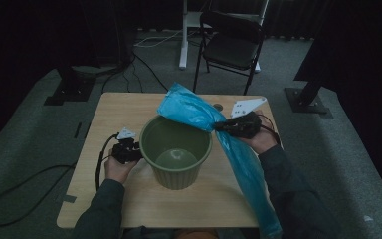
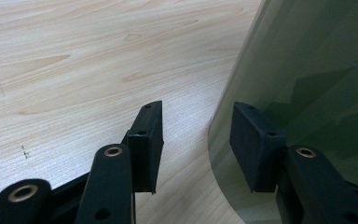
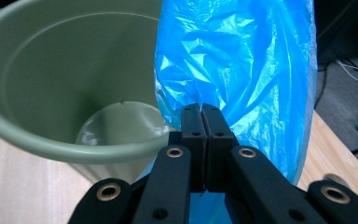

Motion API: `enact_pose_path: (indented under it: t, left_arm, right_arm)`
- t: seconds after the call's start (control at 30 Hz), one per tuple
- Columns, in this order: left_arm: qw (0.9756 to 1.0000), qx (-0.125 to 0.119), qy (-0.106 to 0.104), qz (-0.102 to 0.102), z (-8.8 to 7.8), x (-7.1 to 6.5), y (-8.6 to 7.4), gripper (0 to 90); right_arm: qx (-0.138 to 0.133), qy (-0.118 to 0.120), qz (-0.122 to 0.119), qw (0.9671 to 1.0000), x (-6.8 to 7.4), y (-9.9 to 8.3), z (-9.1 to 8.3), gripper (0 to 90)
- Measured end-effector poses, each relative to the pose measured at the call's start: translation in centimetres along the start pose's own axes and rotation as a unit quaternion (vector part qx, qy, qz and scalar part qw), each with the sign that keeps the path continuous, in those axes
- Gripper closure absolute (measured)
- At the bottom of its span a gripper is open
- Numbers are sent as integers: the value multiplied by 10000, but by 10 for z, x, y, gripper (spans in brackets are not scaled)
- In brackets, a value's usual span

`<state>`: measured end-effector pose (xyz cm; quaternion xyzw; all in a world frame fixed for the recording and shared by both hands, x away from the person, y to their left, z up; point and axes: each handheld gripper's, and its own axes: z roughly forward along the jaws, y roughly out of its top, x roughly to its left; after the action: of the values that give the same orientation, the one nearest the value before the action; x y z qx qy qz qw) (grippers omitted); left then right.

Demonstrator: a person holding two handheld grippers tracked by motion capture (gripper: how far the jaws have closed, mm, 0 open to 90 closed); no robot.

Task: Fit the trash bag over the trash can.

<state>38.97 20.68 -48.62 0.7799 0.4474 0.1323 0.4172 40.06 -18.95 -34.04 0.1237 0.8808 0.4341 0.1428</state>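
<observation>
On a pale wooden table (image 1: 109, 119), a person is working two hand-held grippers around an olive-green bin (image 1: 176, 149) and a blue plastic bag (image 1: 199, 115). The right gripper (image 1: 218, 127) is pinching the bag with its jaws pressed together on the film, right beside the bin's rim on the person's right. The bag is running as one long strip on a slant: its far end is fanning out up and away over the back of the rim, while its near end is trailing down past the bin's right side and off the table's near edge. In the right gripper view the crumpled blue film (image 3: 235, 70) is rising above the closed jaws, with the bin's open mouth (image 3: 70, 84) to its left. The bin is standing upright near the middle of the table, mouth facing up. The left gripper (image 1: 138, 148) is sitting at the bin's left side, jaws spread; whether either one is touching the wall (image 2: 307, 84) is not clear. Beyond the table, a black folding chair (image 1: 231, 42) is standing on grey carpet, and dark cables (image 1: 144, 64) are lying across the dim floor.
</observation>
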Motion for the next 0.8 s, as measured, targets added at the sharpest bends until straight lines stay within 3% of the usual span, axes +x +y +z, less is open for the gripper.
enact_pose_path:
  t: [0.47,0.8]
  left_arm:
    - [9997,-210,-78,33,-14,-2,5,542]
    - [9989,-435,33,188,-40,-8,18,545]
  right_arm:
    - [157,489,-339,9981,17,3,11,893]
    - [293,710,-457,9960,19,4,8,893]
